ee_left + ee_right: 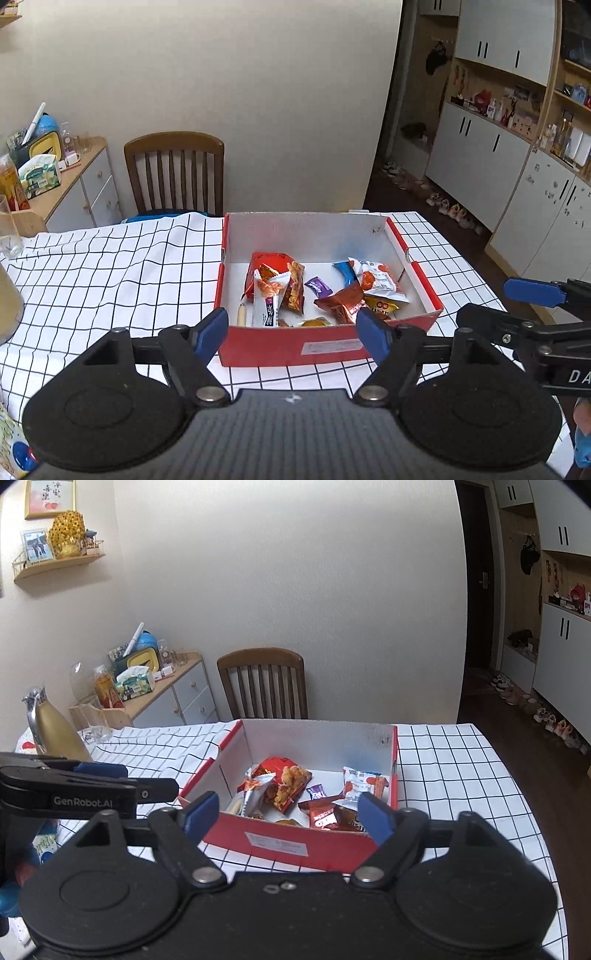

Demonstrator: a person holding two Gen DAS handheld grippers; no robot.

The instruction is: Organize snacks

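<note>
Hidden behind the near wall of the red box (325, 347): the lower ends of the snack packets (291, 291) heaped inside. Cut off at 9 o'clock in the left wrist view: a gold flask (55, 727), seen whole only from the right wrist. Cut off at 3 o'clock there: most of the right gripper (524, 299), only one blue pad and a black arm showing. Too small to read: print on the white packet (376, 278), on the purple sweet (318, 286) and on the white sticker on the box front.

Readable: "GenRobot.AI" on the side of the left gripper (122, 779) in the right wrist view; "DA" on the right gripper's body, rest cut off.

Box at 12 o'clock from both grippers, open-topped, on a checked tablecloth (110, 266); far wall close to the table's far edge, with a wooden chair (173, 170) behind at 11 o'clock. Bare cloth at 9 o'clock and at 3 o'clock of the box; table edge dropping to dark floor further at 3 o'clock.

Left gripper (291, 334): jaws spread wide, nothing between the pads, box front seen through the gap. Right gripper (286, 818): jaws likewise wide apart, gripping nothing
</note>
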